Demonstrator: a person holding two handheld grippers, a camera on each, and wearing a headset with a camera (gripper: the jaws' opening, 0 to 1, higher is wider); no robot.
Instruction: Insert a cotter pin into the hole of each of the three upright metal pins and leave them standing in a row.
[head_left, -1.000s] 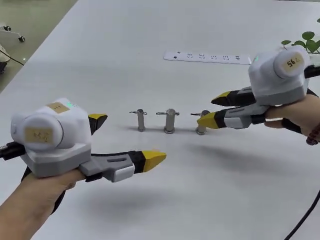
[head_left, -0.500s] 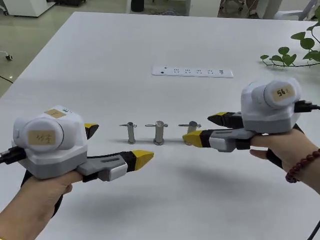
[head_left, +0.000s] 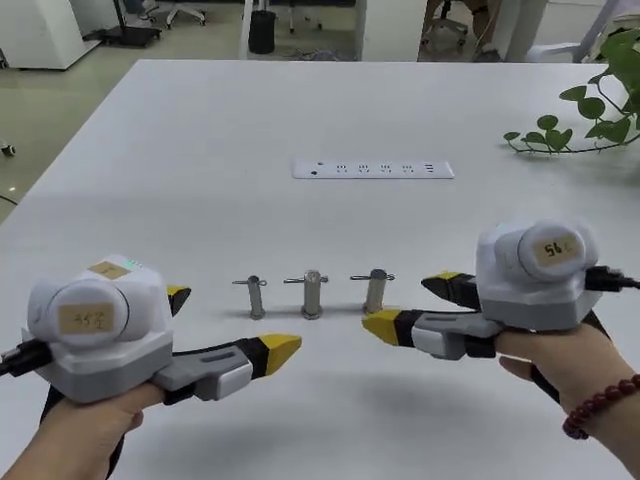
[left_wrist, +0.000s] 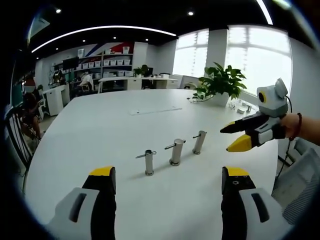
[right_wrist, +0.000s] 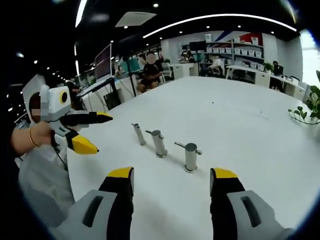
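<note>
On the white table, three metal pins stand upright in a row: the left pin, the middle pin and the right pin. Each of them carries a cotter pin across its top. The left gripper is near the left end of the row, with its jaws spread wide and nothing between them. The right gripper is just beside the right pin, apart from it, also spread and empty. Behind the row, a power strip lies flat, and a plant is at the far right.
</note>
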